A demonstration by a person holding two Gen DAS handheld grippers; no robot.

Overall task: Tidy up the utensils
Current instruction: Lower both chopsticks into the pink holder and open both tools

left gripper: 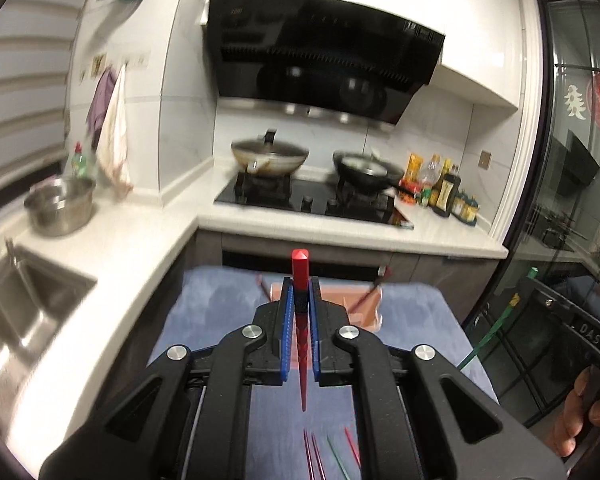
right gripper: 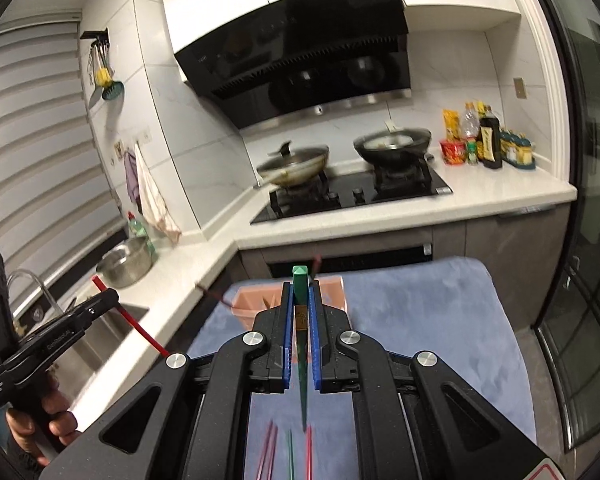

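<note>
My left gripper (left gripper: pixel 300 292) is shut on a red chopstick (left gripper: pixel 301 268), held upright above the blue cloth (left gripper: pixel 220 300); it also shows at the left of the right wrist view (right gripper: pixel 104 300) with the red chopstick (right gripper: pixel 140 330). My right gripper (right gripper: pixel 300 294) is shut on a green chopstick (right gripper: pixel 300 284); that green chopstick shows at the right of the left wrist view (left gripper: pixel 496 330). A pink utensil holder (left gripper: pixel 366 306) (right gripper: pixel 256 298) stands at the cloth's far edge with dark red chopsticks (left gripper: pixel 370 292) in it. Loose red and green chopsticks (left gripper: pixel 314 456) (right gripper: pixel 290 456) lie on the cloth below the grippers.
A white L-shaped counter (left gripper: pixel 112 248) holds a sink (left gripper: pixel 24 300), a steel pot (left gripper: pixel 60 204) and a stove (left gripper: pixel 312 198) with two pans. Bottles (left gripper: pixel 444 192) stand at the right. A glass door (right gripper: pixel 592 240) is on the right.
</note>
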